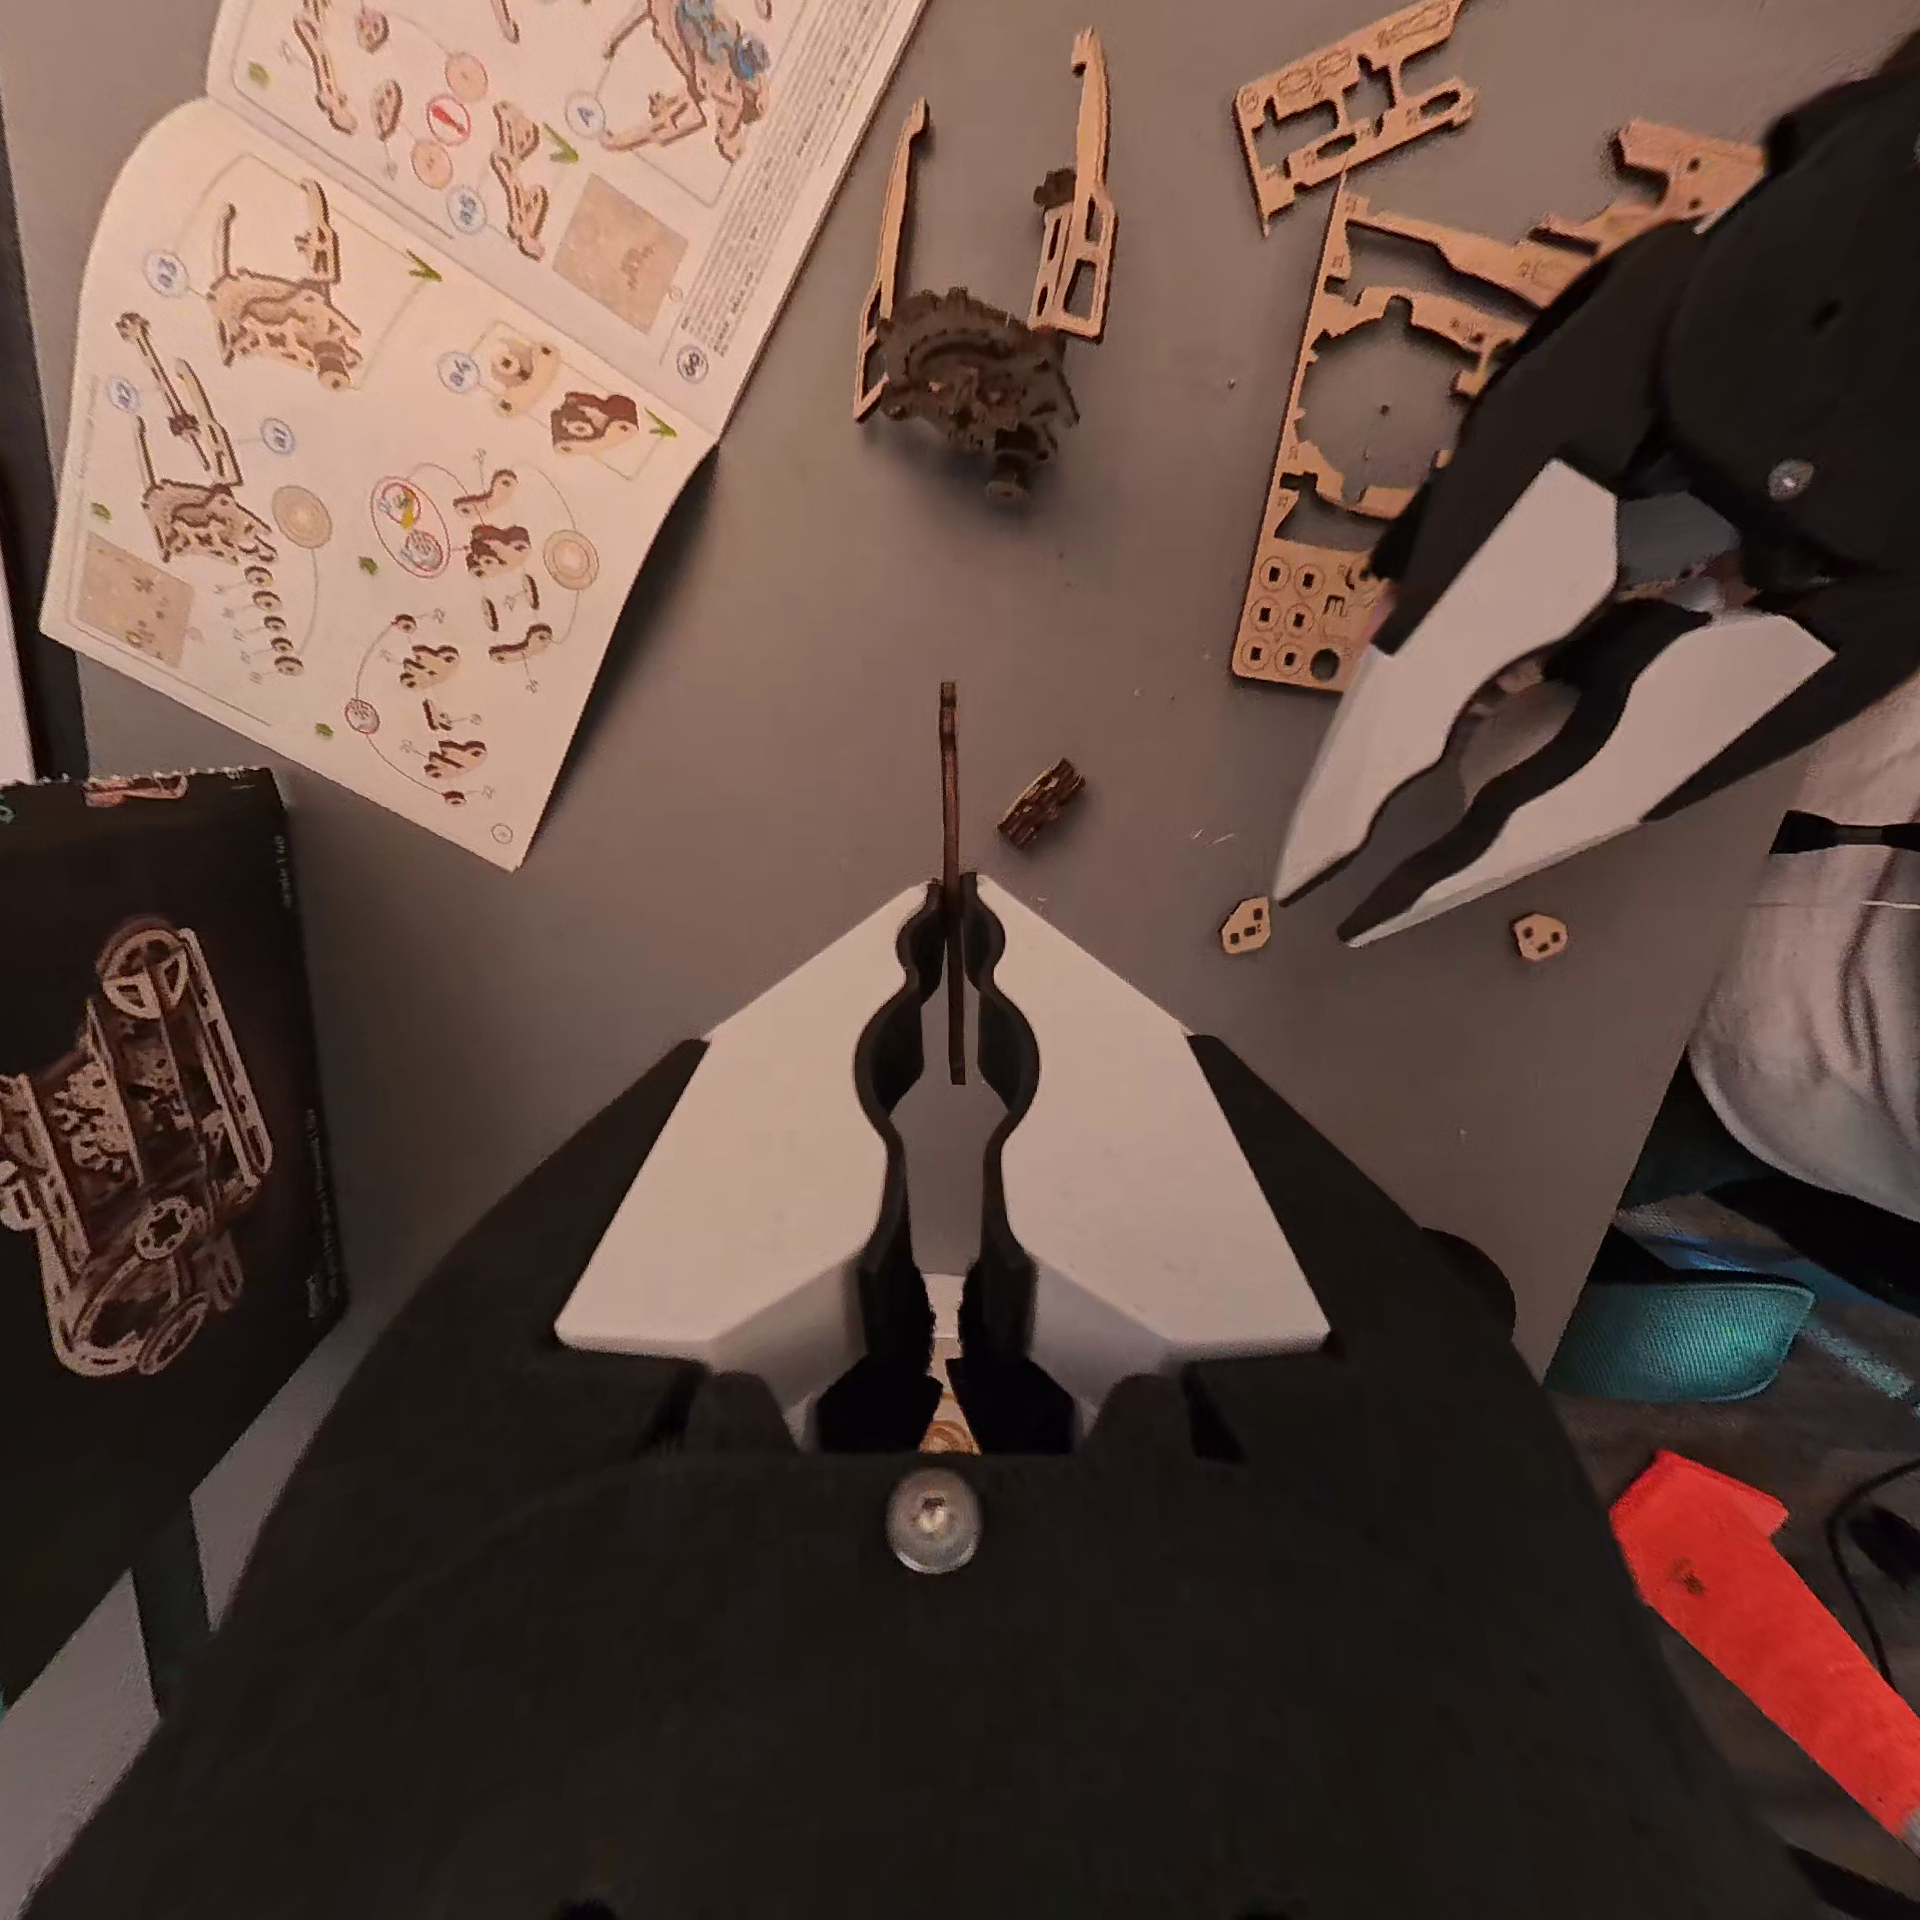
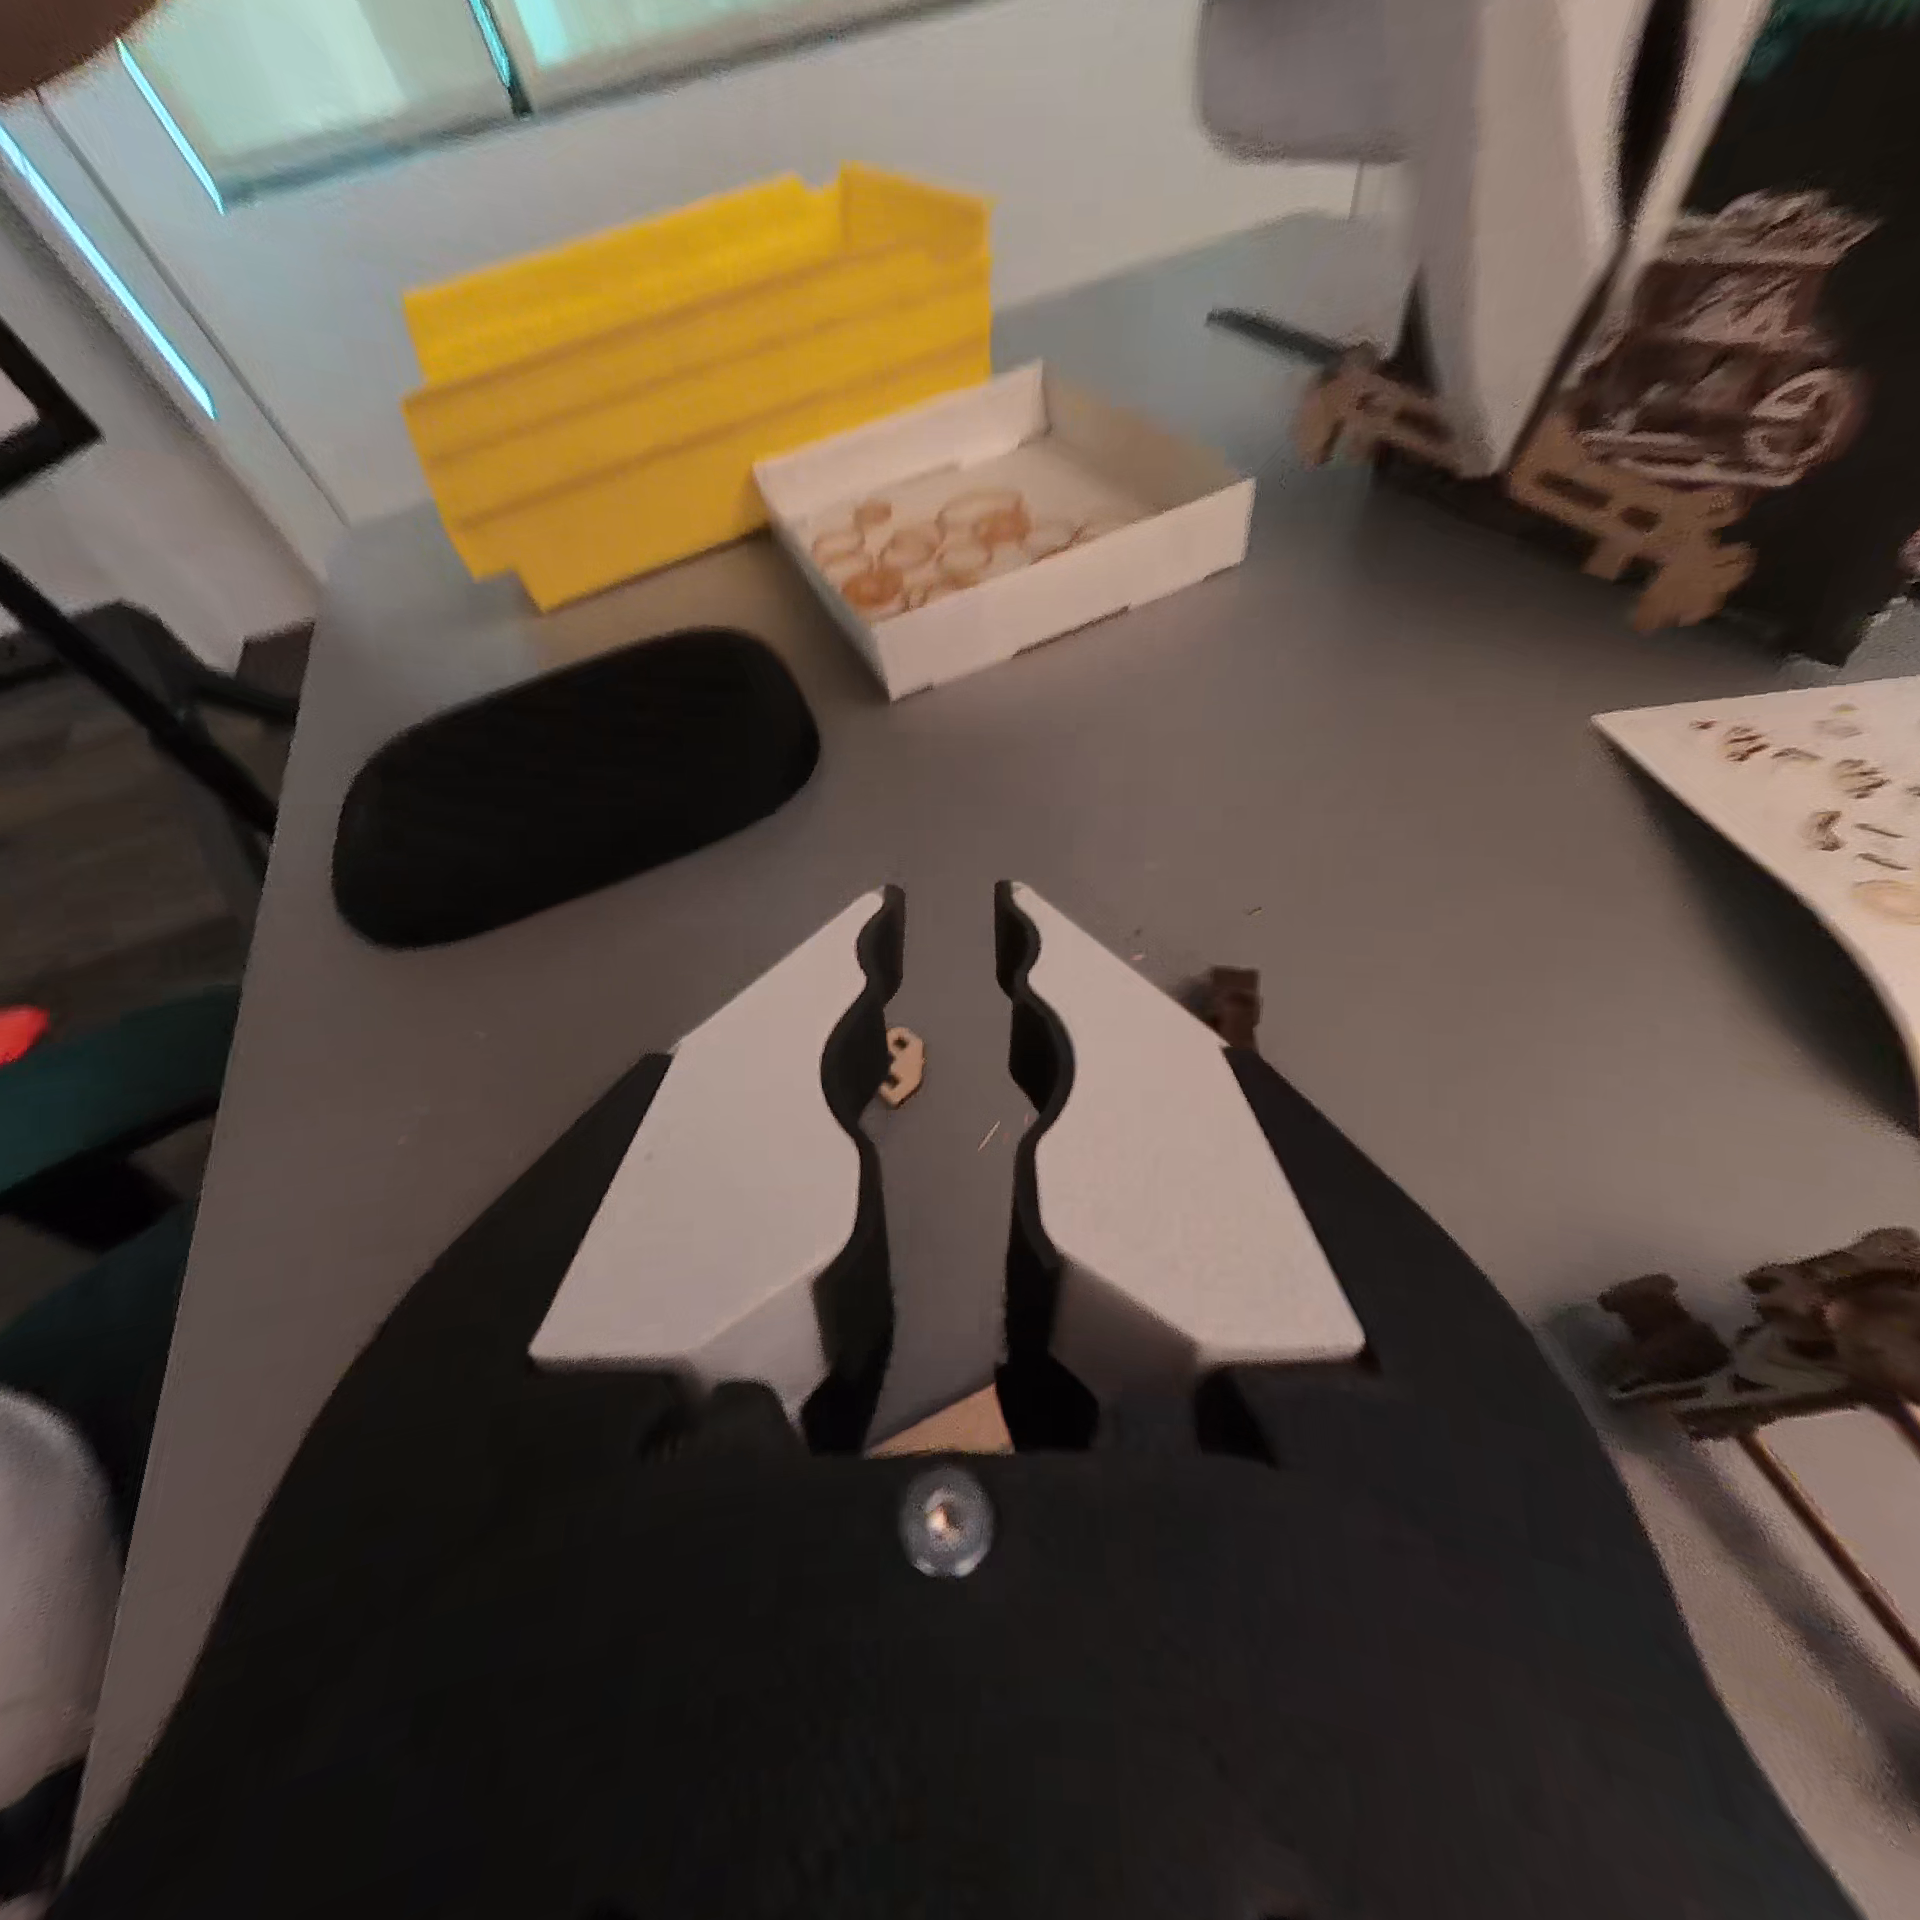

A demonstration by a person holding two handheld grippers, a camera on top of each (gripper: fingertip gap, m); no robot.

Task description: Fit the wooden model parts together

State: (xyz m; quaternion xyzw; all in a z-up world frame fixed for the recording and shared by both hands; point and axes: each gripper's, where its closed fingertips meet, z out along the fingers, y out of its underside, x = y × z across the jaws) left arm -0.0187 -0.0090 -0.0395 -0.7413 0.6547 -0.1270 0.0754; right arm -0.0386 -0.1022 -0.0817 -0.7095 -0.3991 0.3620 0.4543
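My left gripper (image 1: pixel 950 883) is shut on a thin dark flat wooden part (image 1: pixel 948 769), seen edge-on. It sticks out forward past the fingertips above the grey table (image 1: pixel 790 623). My right gripper (image 2: pixel 948 894) is open and holds nothing. It hovers over the table, and a small pale wooden piece (image 2: pixel 906 1065) lies on the table below the gap, untouched. The right gripper also shows in the left wrist view (image 1: pixel 1314 920), between two small pale pieces (image 1: pixel 1245 927) (image 1: pixel 1538 935). A small dark wooden block (image 1: pixel 1041 808) lies just right of the held part. A partly built model with two long arms (image 1: pixel 966 353) lies farther off.
An open instruction booklet (image 1: pixel 395 364) lies at the left, the black kit box (image 1: pixel 135 1060) below it. Punched-out wooden sheets (image 1: pixel 1371 416) lie at the right. The right wrist view shows a yellow bin (image 2: pixel 707 384), a white tray of rings (image 2: pixel 997 540) and a black case (image 2: pixel 571 779). Across from one pair of fingers to the other is roughly 11 cm. My right gripper's tips are some 8 cm from the small pale wooden piece (image 2: pixel 906 1065). Look for it in the left wrist view (image 1: pixel 1240 920) too.
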